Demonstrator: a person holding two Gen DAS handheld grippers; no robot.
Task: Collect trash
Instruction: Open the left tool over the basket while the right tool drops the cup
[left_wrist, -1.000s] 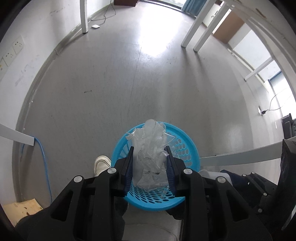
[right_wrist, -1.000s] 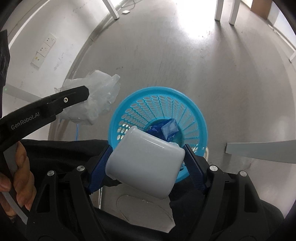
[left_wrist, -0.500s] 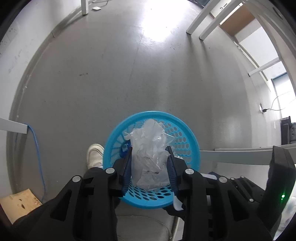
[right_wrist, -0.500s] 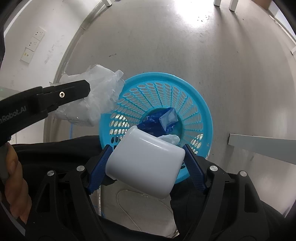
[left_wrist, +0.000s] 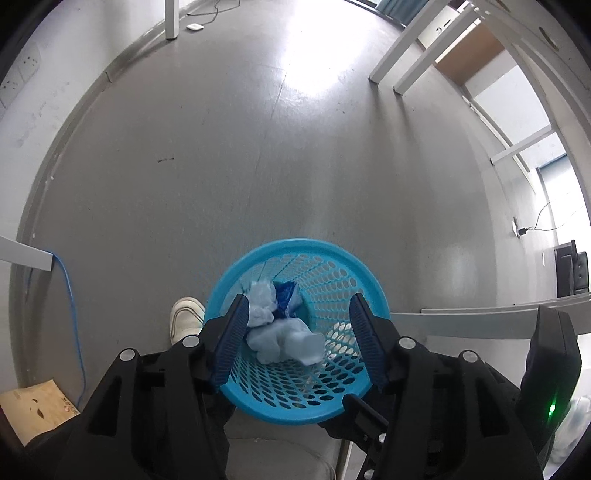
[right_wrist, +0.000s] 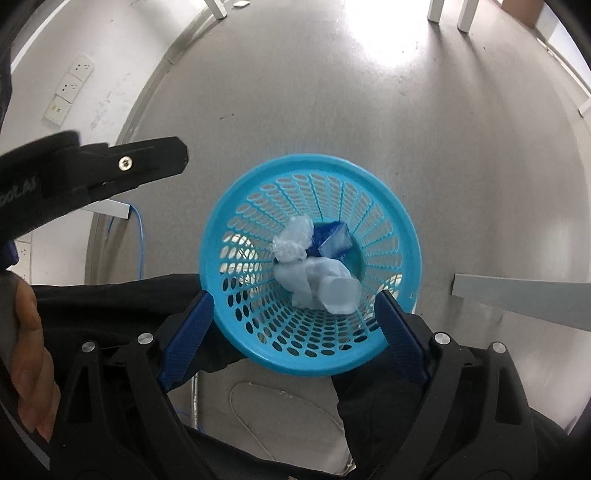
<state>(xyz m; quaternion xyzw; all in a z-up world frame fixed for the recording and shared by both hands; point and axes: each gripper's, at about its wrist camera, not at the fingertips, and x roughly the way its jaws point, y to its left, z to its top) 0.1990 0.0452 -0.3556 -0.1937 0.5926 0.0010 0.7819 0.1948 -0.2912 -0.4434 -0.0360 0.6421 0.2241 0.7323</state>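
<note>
The crumpled clear plastic (right_wrist: 293, 242) and the pale cup (right_wrist: 338, 291) lie at the bottom of the blue basket (right_wrist: 221, 218), the cup on its side with its long axis slanting toward the near wall, the plastic just beside a dark blue wrapper (right_wrist: 334, 240). Both claws hang above the basket's mouth and point steeply down into it, so all the trash lies straight below them. The right claw (right_wrist: 293, 325) is spread wide with nothing between its pads, its jaws having just been opening; the left claw (left_wrist: 299, 338) is likewise parted and bare, its jaws also having just been opening (in the right wrist view only one black finger (right_wrist: 147, 162) of it shows, out past the basket's left rim). Neither seems clearly nearer. The drop looks done, so I judge the next move is lifting away for more. The basket stands on a grey floor (left_wrist: 258, 166), by a white shoe (left_wrist: 184, 317), with white furniture legs (left_wrist: 391, 62) far beyond it.
</note>
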